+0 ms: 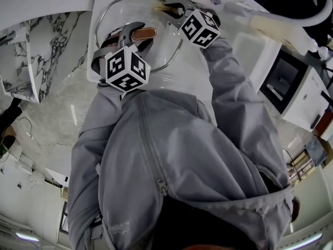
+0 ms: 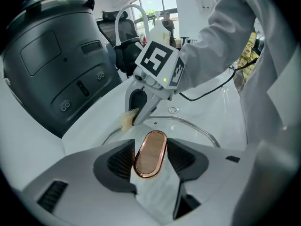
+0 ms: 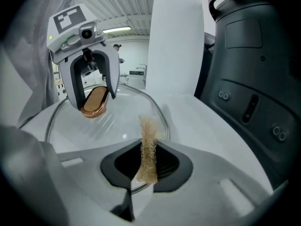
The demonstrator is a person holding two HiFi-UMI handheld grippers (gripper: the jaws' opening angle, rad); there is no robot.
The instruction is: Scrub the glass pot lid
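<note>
Lid [image 3: 117, 126] lies dome up on the white bench [image 3: 188, 112], just beside the dark appliance [image 3: 254, 79]. Its copper handle [image 2: 150, 153] sits at the lid's middle, on the side away from the appliance.

Left gripper [image 2: 150, 159]: jaws clenched on the handle, one pad on each long side, pinning the lid. Right gripper [image 3: 148, 161]: jaws clamped on a tan fibre scrubber [image 3: 148, 145], whose tip is at the lid rim on the appliance side. It looks to be touching the glass, but contact is not certain.

Handling, as a judgement:
- **Glass:** stiff, smooth and fragile. It is likely slippery and may skate on the bench under side force.
- **Weight:** probably moderate, with most of it in the glass and metal rim.
- **Where to hold:** the handle is the only sane hold. It is narrow and oval, so gripping across the short width, as now, suits it. The bare glass and thin rim give the jaws poor purchase.
- **Scrubber:** soft, light and springy. It bends under pressure, so pinch it low, near the working end.
- **Force:** press down gently rather than sideways. Hard levering at the rim could tip the lid around the handle.
</note>
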